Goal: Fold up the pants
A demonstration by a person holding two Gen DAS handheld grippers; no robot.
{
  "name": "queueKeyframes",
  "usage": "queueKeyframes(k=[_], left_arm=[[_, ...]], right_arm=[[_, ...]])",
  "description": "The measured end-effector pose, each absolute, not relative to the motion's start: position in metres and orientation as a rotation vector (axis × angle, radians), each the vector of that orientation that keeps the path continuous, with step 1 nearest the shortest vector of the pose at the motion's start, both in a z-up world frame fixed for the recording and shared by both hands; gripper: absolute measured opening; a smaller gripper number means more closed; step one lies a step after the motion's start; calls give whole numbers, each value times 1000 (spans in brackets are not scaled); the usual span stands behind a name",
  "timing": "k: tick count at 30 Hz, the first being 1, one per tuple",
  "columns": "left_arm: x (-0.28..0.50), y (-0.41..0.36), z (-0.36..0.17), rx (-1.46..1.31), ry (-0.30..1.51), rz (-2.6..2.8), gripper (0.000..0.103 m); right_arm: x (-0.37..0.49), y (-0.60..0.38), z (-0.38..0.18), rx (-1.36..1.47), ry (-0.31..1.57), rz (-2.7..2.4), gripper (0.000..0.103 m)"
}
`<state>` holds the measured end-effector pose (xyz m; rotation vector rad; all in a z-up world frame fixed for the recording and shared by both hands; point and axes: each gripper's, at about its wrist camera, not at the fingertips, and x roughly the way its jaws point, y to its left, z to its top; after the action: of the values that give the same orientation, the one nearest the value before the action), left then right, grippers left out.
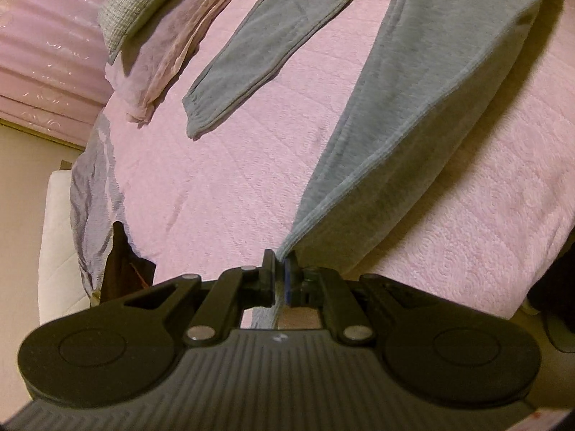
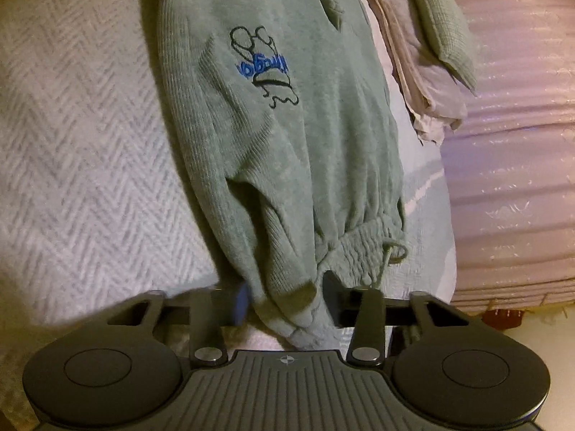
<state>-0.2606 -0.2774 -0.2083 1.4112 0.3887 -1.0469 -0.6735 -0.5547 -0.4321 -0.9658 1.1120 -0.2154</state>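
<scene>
Grey-green knit pants (image 1: 413, 107) lie spread on a pink bed cover (image 1: 215, 186). One leg runs from my left gripper (image 1: 280, 256) up to the right, and the other leg (image 1: 251, 54) lies flat further away. The left gripper is shut on the end of the near leg, which rises off the bed. In the right wrist view the top of the pants (image 2: 287, 151) shows a blue and black embroidered logo (image 2: 266, 68) and a gathered waistband (image 2: 359, 251) with a drawstring (image 2: 393, 248). A bunched waistband corner fills the gap of my right gripper (image 2: 285, 298), touching both pads.
A pile of folded pinkish clothes (image 1: 172, 43) topped by a grey-green folded piece (image 1: 143, 0) lies at the bed's far side, also seen as pile (image 2: 431, 72). A pink ribbed surface (image 1: 43, 54) stands beyond the bed edge. The cover (image 2: 72, 143) fills the left.
</scene>
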Motion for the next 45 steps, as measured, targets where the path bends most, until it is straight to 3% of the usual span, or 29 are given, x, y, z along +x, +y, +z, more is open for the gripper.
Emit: queueKeyframes(k=[2, 4, 14, 24, 30, 40, 45], left_arm=[[-261, -280, -202, 1413, 385, -1039, 4], [-262, -281, -192, 1415, 373, -1030, 4], [-242, -327, -101, 1318, 304, -967, 4], [-145, -463, -46, 1274, 257, -1079, 4], [-83, -559, -63, 1306, 300, -1211, 4], [-42, -695, -176, 1429, 406, -1319, 4], [-28, -739, -208, 1469, 460, -1329, 4]], right_arm=[[-672, -555, -427, -949, 1112, -202, 10], [-671, -557, -415, -914, 1116, -201, 5], [-643, -581, -299, -756, 1100, -234, 3], [-564, -643, -229, -642, 1208, -280, 3], [-507, -694, -225, -557, 1304, -347, 3], [-461, -786, -273, -398, 1436, -344, 3], [-452, -822, -296, -305, 1491, -281, 3]])
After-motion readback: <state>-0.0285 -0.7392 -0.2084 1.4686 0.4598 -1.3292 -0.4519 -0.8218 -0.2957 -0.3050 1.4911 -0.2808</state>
